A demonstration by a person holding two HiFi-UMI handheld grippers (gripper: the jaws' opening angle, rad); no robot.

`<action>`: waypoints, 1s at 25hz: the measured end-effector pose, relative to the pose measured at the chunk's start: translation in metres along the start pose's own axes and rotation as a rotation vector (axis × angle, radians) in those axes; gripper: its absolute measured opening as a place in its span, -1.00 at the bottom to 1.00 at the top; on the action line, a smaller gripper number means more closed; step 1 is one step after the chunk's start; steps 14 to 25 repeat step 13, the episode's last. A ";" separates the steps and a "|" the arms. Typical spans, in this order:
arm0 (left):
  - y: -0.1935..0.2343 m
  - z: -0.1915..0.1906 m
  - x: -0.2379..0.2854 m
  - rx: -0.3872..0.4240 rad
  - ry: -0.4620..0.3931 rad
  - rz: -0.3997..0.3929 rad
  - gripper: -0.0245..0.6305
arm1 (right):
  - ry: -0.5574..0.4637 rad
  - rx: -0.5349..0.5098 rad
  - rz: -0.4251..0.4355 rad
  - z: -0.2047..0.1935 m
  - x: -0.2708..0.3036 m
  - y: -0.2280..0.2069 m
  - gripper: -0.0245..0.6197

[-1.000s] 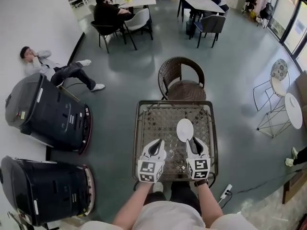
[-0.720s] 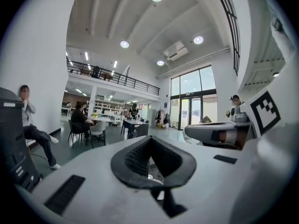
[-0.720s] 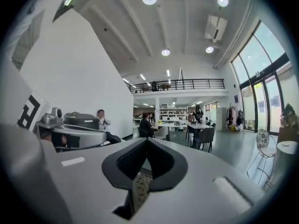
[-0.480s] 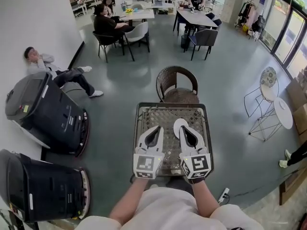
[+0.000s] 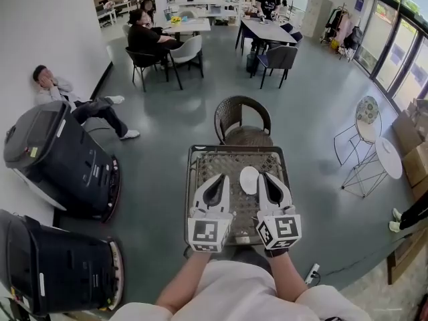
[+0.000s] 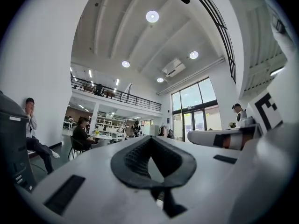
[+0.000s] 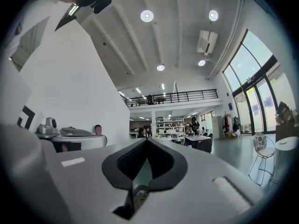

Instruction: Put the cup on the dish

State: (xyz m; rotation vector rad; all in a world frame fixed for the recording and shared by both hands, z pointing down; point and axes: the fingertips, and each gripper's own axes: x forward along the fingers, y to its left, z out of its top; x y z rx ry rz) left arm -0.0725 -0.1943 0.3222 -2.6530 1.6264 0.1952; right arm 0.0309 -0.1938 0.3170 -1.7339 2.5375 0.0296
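A white oval dish [image 5: 249, 180] lies on the glass-topped wicker table [image 5: 195, 172], right of centre. No cup shows in any view. My left gripper [image 5: 219, 176] is held above the table's left half, its jaws shut with nothing between them. My right gripper [image 5: 265, 175] hovers just right of the dish, also shut and empty. In the left gripper view the left gripper [image 6: 148, 139] points out across the room and up at the ceiling. The right gripper [image 7: 147, 140] in its own view does the same, and neither view shows the table or the dish.
A brown wicker chair [image 5: 242, 122] stands behind the table. Two big dark machines [image 5: 57, 159] [image 5: 53, 266] fill the left side. A person [image 5: 63, 92] sits on the floor by the wall. White wire side tables [image 5: 378, 156] stand at the right. People sit at tables at the back.
Both grippers have risen toward the head camera and look larger. The right gripper, which was at the dish's near edge, now sits beside it. The head view has tilted up.
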 end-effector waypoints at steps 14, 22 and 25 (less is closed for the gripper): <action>0.004 -0.022 0.004 -0.035 0.051 -0.056 -0.91 | 0.026 0.018 -0.038 -0.014 0.010 0.009 -0.92; 0.004 -0.022 0.004 -0.035 0.051 -0.056 -0.91 | 0.026 0.018 -0.038 -0.014 0.010 0.009 -0.92; 0.004 -0.022 0.004 -0.035 0.051 -0.056 -0.91 | 0.026 0.018 -0.038 -0.014 0.010 0.009 -0.92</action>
